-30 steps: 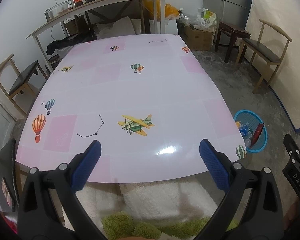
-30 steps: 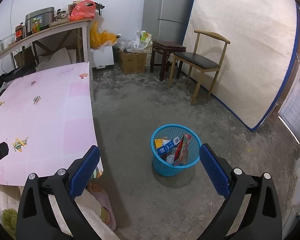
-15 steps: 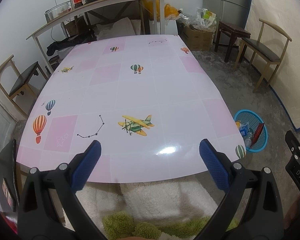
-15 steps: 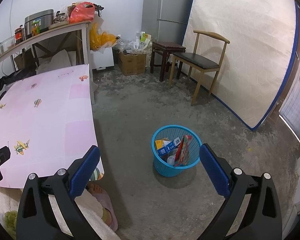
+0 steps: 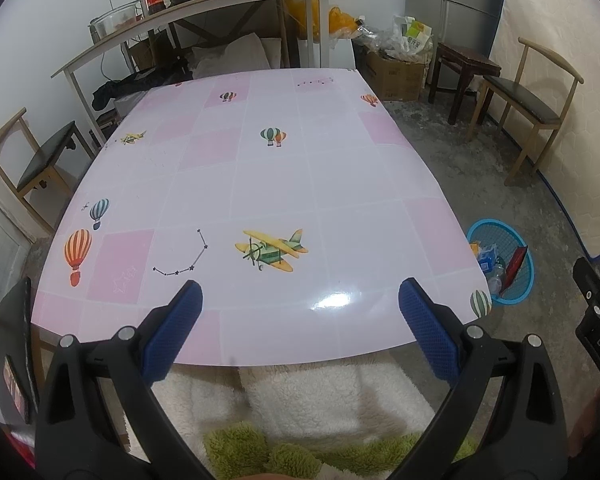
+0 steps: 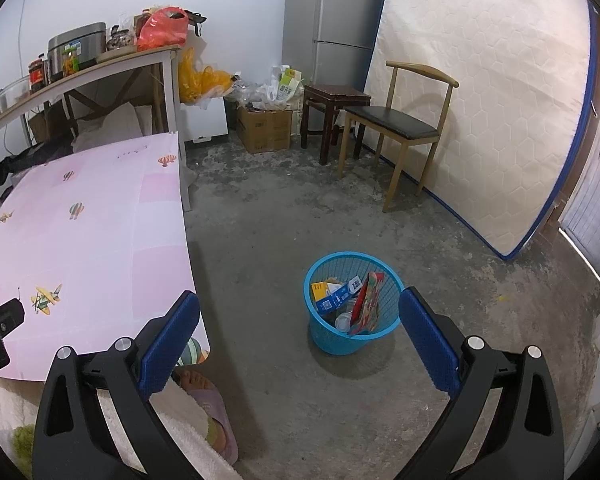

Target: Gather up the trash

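A blue mesh trash basket [image 6: 352, 336] stands on the concrete floor to the right of the table. It holds a red wrapper [image 6: 366, 302], a blue and yellow carton [image 6: 330, 296] and a clear bottle. It also shows in the left wrist view [image 5: 520, 280]. My left gripper [image 5: 300, 312] is open and empty over the near edge of the pink table [image 5: 260, 184]. My right gripper [image 6: 300, 320] is open and empty above the floor, just short of the basket. No loose trash shows on the table top.
A wooden chair [image 6: 404, 128] and a dark stool [image 6: 332, 100] stand by the far wall. A cardboard box [image 6: 264, 128] and a shelf table [image 6: 80, 76] with jars stand behind. Another chair [image 5: 32, 160] is left of the table. A person's foot in a slipper [image 6: 208, 400] is under the table edge.
The right gripper has drifted slightly back and up from the basket. The left gripper is nearly still. Both stay open.
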The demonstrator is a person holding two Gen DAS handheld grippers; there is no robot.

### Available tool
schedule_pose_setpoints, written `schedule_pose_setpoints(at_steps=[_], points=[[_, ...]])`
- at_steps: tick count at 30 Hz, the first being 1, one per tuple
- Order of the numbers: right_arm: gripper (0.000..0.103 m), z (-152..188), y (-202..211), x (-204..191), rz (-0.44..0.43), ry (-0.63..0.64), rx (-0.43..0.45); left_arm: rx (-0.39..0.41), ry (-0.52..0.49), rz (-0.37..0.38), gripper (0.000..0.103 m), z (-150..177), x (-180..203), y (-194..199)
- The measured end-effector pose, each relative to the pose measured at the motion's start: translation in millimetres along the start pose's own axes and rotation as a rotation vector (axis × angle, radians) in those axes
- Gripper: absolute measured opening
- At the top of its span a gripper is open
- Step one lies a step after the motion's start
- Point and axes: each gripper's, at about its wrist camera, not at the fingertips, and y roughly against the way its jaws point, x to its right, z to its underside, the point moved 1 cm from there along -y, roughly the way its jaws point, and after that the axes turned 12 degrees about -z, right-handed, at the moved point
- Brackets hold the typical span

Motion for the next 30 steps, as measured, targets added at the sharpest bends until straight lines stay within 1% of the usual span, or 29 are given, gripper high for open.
schedule_pose_setpoints(at_steps=[30], points=[[0.097, 3.2, -0.2, 0.2, -0.003, -0.006, -0.004, -0.007, -0.009, 0.004, 0.095, 1.7, 3.5, -1.3]])
